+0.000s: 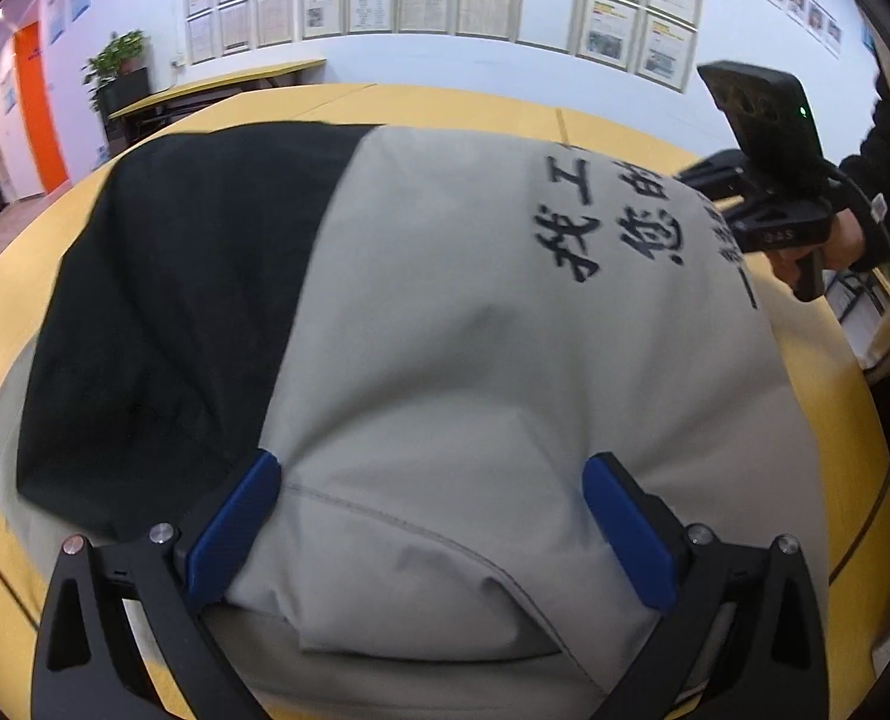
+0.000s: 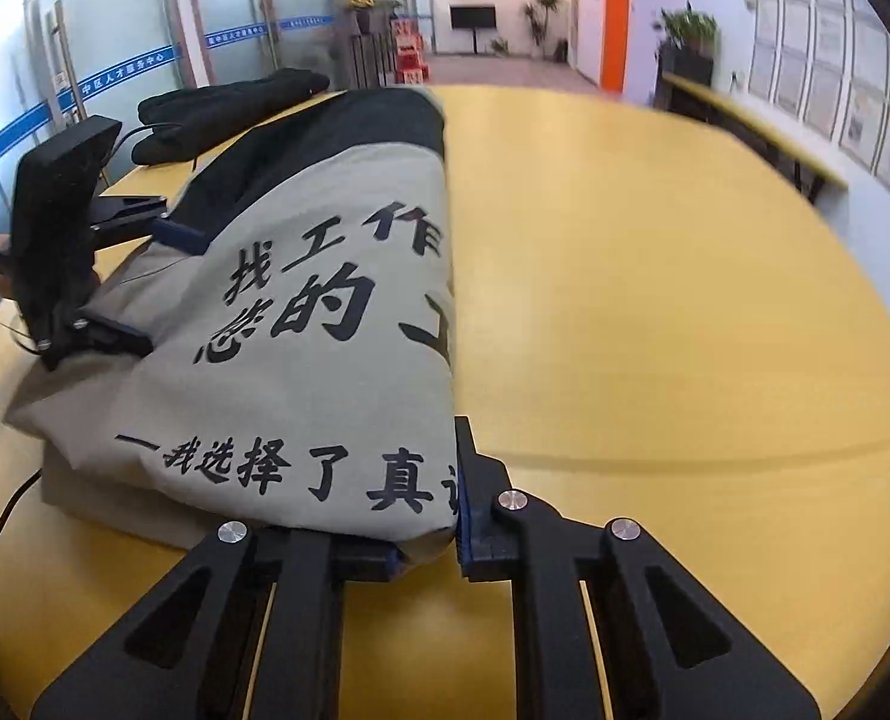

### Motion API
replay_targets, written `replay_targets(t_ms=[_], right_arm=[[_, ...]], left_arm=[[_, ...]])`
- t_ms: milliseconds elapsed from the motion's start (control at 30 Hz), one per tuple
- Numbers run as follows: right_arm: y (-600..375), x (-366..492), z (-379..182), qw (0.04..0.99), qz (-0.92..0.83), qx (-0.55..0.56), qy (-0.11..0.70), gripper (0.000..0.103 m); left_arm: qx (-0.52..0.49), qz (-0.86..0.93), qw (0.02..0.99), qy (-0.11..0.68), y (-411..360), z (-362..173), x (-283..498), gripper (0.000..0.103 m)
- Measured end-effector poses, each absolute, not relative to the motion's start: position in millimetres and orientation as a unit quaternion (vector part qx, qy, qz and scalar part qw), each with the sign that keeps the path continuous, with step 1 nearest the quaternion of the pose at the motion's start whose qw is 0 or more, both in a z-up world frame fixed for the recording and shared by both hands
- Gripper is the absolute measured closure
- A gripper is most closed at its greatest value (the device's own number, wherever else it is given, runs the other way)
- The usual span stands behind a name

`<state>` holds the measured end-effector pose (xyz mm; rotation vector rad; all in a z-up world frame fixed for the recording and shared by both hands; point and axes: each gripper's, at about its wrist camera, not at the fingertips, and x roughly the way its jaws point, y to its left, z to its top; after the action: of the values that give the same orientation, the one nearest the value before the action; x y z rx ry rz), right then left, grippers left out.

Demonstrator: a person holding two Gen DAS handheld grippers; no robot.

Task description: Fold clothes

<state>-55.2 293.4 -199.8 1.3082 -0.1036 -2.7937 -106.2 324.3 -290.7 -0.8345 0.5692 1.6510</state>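
Note:
A grey garment (image 1: 475,330) with black printed characters and a black panel (image 1: 181,300) lies folded on the yellow table (image 1: 457,102). My left gripper (image 1: 432,462) stands wide open, its blue pads on either side of the garment's near bulge. From the right wrist view the left gripper (image 2: 157,288) straddles the far left edge of the garment (image 2: 325,360). My right gripper (image 2: 427,546) is closed on the garment's near folded corner; its left finger is mostly hidden under the cloth. In the left wrist view the right gripper (image 1: 700,186) sits at the garment's far right edge.
A black piece of clothing (image 2: 229,108) lies at the table's far left corner. A black cable (image 2: 1,516) trails over the near left edge. Bare yellow table (image 2: 655,300) stretches to the right of the garment. A second narrow table (image 2: 757,138) stands by the wall.

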Motion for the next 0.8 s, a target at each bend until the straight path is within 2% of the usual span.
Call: replay_targets(t_ms=[133,233,300,367,433,500,600,800], right_arm=[[284,-19,-194,0.041,-0.882,0.467,-0.049,0.088],[278,-5,-181,0.046,-0.882,0.469,-0.015,0.078],[268,11,-166,0.044,-0.894,0.442,0.051,0.052],[260,29,-154,0.068,-0.901,0.404,0.141,0.048],[252,38,-147,0.113,-0.897,0.369,0.217,0.053],[248,38,-143,0.164,-0.888,0.348,0.253,0.074],[245,33,-148,0.218,-0.871,0.346,0.271,0.077],[258,7,-169,0.263,-0.836,0.417,0.242,0.078]], left_arm=[[-0.35,0.686,0.585,0.253,331,-289,-103,0.0],[-0.35,0.683,0.588,0.254,340,-290,-106,0.0],[-0.351,0.683,0.588,0.254,343,-291,-111,0.0],[-0.35,0.684,0.587,0.255,348,-292,-113,0.0],[-0.35,0.684,0.587,0.256,351,-291,-114,0.0],[-0.349,0.683,0.587,0.257,350,-290,-114,0.0],[-0.349,0.682,0.589,0.258,357,-289,-114,0.0],[-0.349,0.679,0.593,0.256,376,-290,-119,0.0]])
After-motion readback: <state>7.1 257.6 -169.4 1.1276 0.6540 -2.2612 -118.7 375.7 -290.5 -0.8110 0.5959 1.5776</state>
